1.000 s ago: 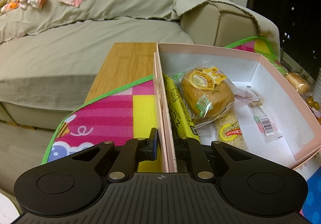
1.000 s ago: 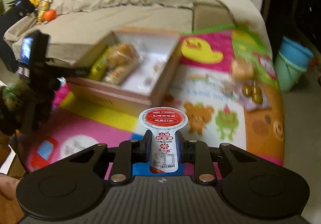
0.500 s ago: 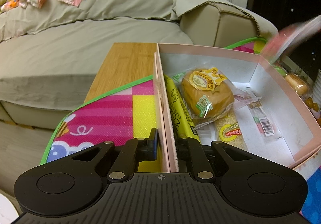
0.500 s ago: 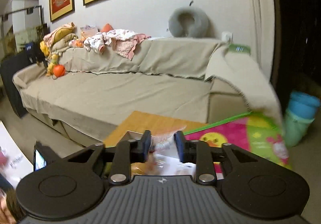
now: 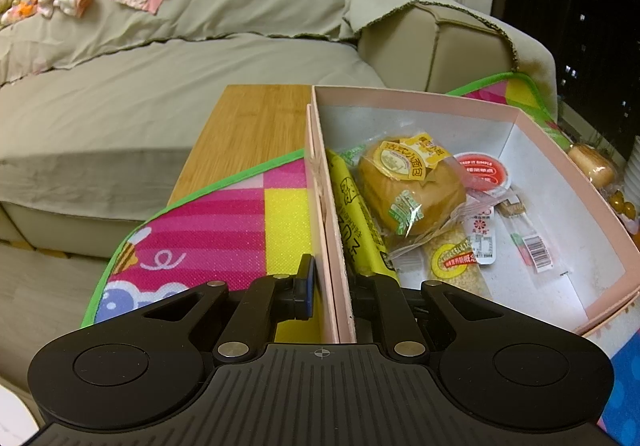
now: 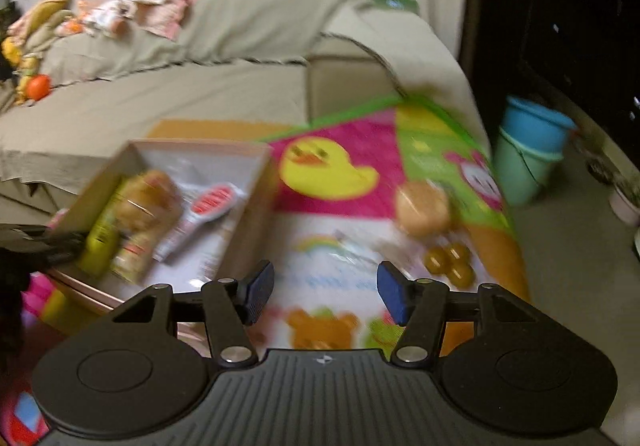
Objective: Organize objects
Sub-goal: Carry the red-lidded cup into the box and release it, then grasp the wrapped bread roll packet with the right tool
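Note:
A pink box (image 5: 520,114) stands on the colourful play mat (image 5: 224,230). My left gripper (image 5: 332,286) is shut on the box's near left wall. Inside lie a wrapped bun (image 5: 408,186), a yellow pack (image 5: 356,222), a corn snack (image 5: 456,258) and a red-lidded jelly cup (image 5: 482,182), which leans against the bun. In the right wrist view, my right gripper (image 6: 326,294) hangs above the mat with its jaws opening and nothing between them. The box (image 6: 256,214) sits to its left, with the red-lidded cup (image 6: 208,206) inside.
A loose bun (image 6: 424,206) and several small brown balls (image 6: 450,262) lie on the mat to the right of the box. A beige sofa (image 5: 160,66) runs behind the wooden table (image 5: 256,118). Blue buckets (image 6: 528,146) stand on the floor at the right.
My right gripper let go of the red-lidded cup, which now lies in the box, and its jaws have spread while it swung right. The left gripper has kept its hold on the box wall.

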Demonstrator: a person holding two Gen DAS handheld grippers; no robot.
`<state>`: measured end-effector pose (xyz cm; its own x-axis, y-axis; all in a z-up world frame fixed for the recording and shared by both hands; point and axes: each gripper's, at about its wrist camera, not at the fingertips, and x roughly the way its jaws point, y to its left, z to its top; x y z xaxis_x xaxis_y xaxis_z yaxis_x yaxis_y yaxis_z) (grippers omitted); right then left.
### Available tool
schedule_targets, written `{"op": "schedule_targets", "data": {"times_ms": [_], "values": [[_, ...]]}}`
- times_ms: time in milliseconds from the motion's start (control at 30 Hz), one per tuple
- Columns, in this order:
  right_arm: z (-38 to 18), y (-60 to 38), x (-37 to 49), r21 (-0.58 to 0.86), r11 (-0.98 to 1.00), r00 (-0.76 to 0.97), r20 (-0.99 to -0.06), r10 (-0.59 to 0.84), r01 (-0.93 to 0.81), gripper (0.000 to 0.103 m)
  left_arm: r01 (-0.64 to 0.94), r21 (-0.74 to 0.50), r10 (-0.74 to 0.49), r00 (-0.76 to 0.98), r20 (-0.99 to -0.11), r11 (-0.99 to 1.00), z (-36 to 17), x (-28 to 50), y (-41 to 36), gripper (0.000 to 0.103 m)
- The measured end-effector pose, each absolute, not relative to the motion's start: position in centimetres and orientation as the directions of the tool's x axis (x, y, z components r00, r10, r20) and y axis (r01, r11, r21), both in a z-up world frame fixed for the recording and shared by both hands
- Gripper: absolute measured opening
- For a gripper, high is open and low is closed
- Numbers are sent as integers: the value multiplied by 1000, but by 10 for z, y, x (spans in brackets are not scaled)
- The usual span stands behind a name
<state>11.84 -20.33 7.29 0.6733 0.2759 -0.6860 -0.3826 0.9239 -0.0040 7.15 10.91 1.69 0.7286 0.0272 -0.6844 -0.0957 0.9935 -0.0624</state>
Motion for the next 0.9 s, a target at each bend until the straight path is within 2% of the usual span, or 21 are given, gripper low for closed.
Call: {"op": "schedule_targets", "data": {"times_ms": [33,100,267,433,600,700,767,800,833,900], "values": [[69,-209,121,-7,929,672,-693,262,-369,66,-95,-60,28,728,-685,994,17,72,109,12],[60,-220,126,-29,941,673,-706,219,-336,71,-95,-58,29,726,-687,994,17,72,109,12],[40,-241,159,-42,972,657,-743,126,-233,72,-95,-56,31,725,-688,994,18,73,109,12],[33,-244,200,8,984,656,-745,123,-176,86,-95,-55,31,726,-687,994,18,71,108,12],[27,-215,235,-72,984,695,-716,64,-165,88,-97,-50,36,724,-689,994,18,71,108,12],[15,-199,260,-95,984,683,-730,36,-154,88,-102,-43,44,723,-690,994,19,71,107,12],[7,-194,273,-83,984,661,-749,45,-160,84,-104,-44,45,723,-689,994,19,70,106,12],[3,-192,278,-73,983,646,-762,52,-166,71,-105,-44,46,723,-689,993,19,70,106,12],[1,-191,279,-67,983,634,-772,57,-170,62,-106,-44,47,724,-689,993,19,70,106,12],[5,-192,274,-44,982,635,-768,84,-183,57,-109,-45,49,724,-688,993,19,69,106,12]]}}
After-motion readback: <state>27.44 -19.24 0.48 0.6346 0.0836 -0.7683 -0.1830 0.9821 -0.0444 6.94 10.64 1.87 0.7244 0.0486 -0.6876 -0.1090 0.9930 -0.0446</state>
